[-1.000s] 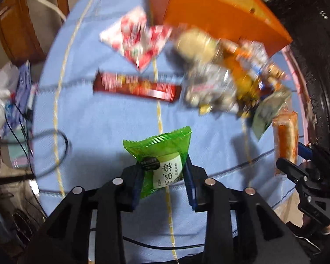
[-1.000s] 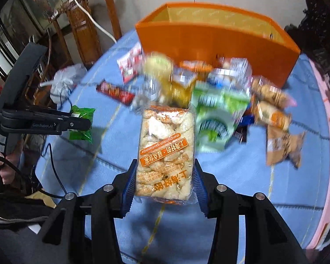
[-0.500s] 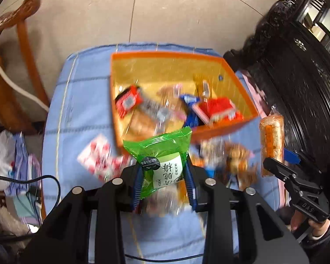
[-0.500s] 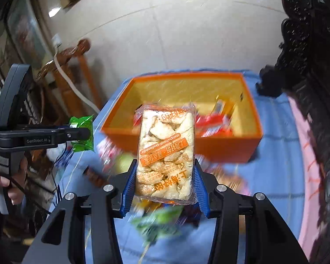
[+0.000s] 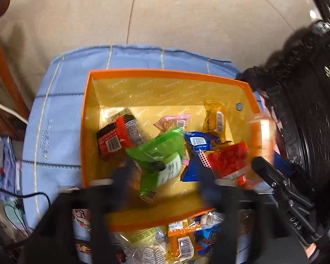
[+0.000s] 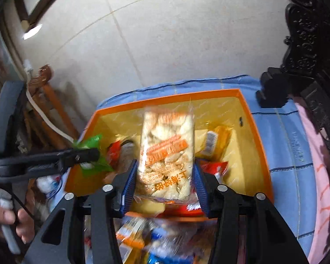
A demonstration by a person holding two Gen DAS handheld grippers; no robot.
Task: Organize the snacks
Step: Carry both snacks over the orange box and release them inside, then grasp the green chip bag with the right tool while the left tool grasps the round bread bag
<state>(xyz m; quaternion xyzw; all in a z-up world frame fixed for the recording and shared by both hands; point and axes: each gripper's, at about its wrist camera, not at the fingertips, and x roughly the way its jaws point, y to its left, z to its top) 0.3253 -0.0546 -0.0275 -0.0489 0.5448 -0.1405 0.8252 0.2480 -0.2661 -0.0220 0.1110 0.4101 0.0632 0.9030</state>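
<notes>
Our green packet (image 5: 159,154) has slipped free and tumbles between the widening jaws of the left gripper (image 5: 162,176), which held it a moment ago, into the orange box (image 5: 165,74) below. Our right gripper (image 6: 164,182) is spreading too; the rice-cracker pack (image 6: 167,151) between its pads looks to be loosening above the box.
</notes>
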